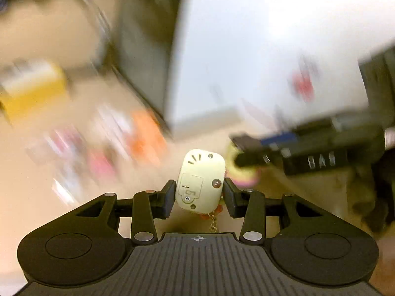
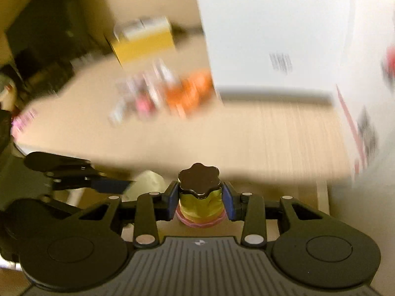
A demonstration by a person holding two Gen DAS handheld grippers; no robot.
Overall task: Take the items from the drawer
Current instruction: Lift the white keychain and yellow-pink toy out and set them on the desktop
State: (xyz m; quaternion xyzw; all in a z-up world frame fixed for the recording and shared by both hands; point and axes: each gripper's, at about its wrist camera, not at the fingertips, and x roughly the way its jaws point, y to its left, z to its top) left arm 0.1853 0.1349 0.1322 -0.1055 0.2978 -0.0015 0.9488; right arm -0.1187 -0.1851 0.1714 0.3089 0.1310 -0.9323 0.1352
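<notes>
My left gripper (image 1: 199, 197) is shut on a small cream plastic gadget (image 1: 201, 180) with a little display, a round button and a gold chain hanging below it. My right gripper (image 2: 200, 201) is shut on a small yellow-green jar (image 2: 199, 203) with a dark scalloped lid and a pink band at its base. In the left wrist view the right gripper (image 1: 246, 153) shows blurred at the right, with the jar (image 1: 243, 172) beneath it. In the right wrist view the left gripper (image 2: 81, 172) reaches in from the left with the cream gadget (image 2: 148, 182). Both views are motion-blurred. No drawer can be made out.
A light wooden tabletop (image 2: 246, 135) lies ahead. On it sit blurred orange and pink packets (image 2: 187, 93) and a yellow box (image 2: 145, 39). A large white box (image 2: 271, 29) with a printed label stands at the right, close to both grippers.
</notes>
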